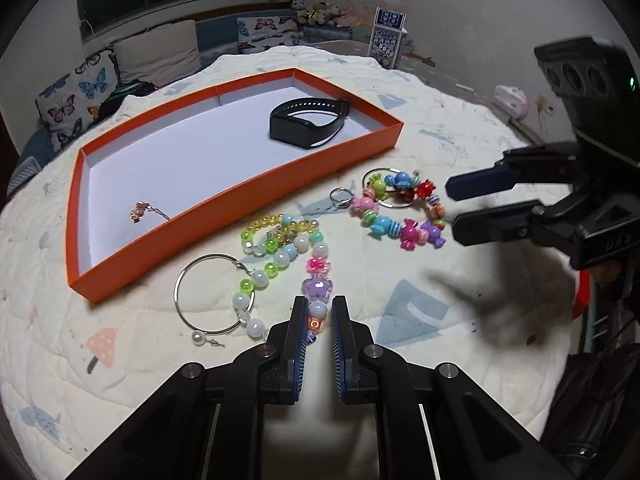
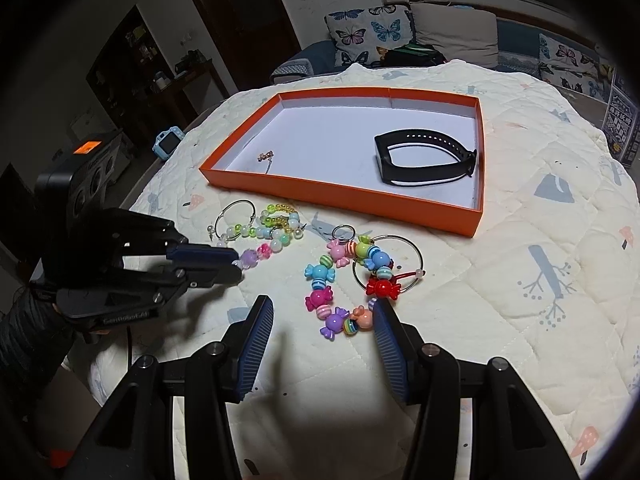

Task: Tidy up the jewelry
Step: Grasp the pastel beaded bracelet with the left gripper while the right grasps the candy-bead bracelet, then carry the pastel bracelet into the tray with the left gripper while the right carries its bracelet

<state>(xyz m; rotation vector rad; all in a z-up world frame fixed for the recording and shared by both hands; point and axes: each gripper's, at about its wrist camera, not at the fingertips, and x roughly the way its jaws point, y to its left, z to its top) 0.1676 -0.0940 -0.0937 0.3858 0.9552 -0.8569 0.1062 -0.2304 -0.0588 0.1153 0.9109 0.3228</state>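
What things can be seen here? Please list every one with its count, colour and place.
tray: 1, orange, on the quilt
quilt: 1, cream
watch band: 1, black, in tray
small chain: 1, rose-gold, in tray
pastel bead strand: 1, green, white and pink, before tray, one end in left tongs
candy bracelet: 1, multicolour, before right tongs
hoop earring: 1, silver, beside strand
left tongs: shut on strand
right tongs: open

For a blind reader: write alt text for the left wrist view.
The left claw pinches one end of a bead strand on a quilt. Behind, an orange tray holds a black band.
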